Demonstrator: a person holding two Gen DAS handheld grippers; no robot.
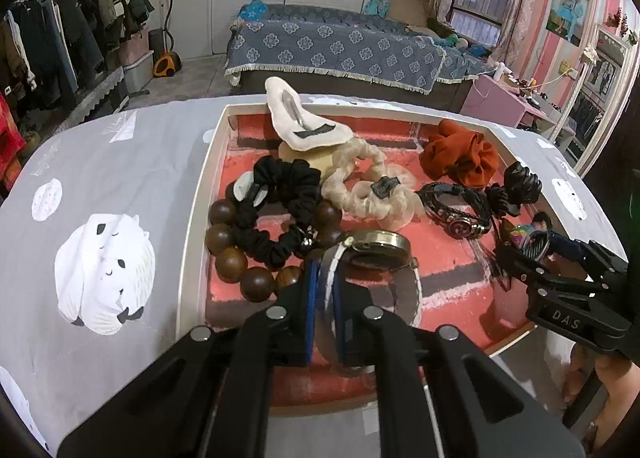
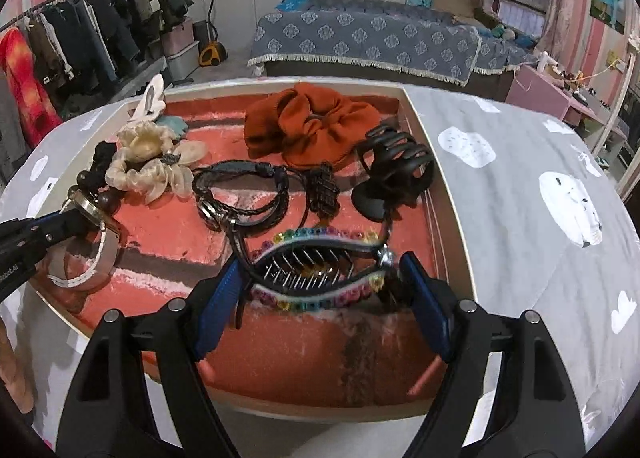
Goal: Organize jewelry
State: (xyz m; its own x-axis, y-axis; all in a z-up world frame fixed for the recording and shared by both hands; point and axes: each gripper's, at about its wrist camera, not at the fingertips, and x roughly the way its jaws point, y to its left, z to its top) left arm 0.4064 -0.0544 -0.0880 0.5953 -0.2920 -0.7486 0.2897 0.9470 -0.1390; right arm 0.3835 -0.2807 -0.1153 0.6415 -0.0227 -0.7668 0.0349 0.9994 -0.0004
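Observation:
A white-rimmed tray [image 1: 200, 194] with a red brick-pattern lining holds the jewelry. My left gripper [image 1: 325, 282] is shut on the white strap of a brass-cased watch [image 1: 380, 248], low over the tray's near left; it also shows in the right wrist view [image 2: 60, 224]. My right gripper [image 2: 320, 278] is shut on a rainbow-beaded hair clip [image 2: 316, 270] near the tray's front right, and shows in the left wrist view [image 1: 532, 246]. Wooden bead bracelet [image 1: 232, 262], black scrunchie [image 1: 280, 210], cream scrunchie [image 1: 360, 182], orange scrunchie [image 2: 312, 126], leather bracelets [image 2: 244, 194] and black claw clip [image 2: 396, 170] lie in the tray.
The tray sits on a grey cloth with white bear prints [image 1: 104, 266]. A white padded hair clip [image 1: 300, 118] leans on the tray's far rim. Beyond the table are a bed [image 1: 336, 46], a clothes rack [image 1: 60, 38] at left and a pink desk [image 1: 504, 94] at right.

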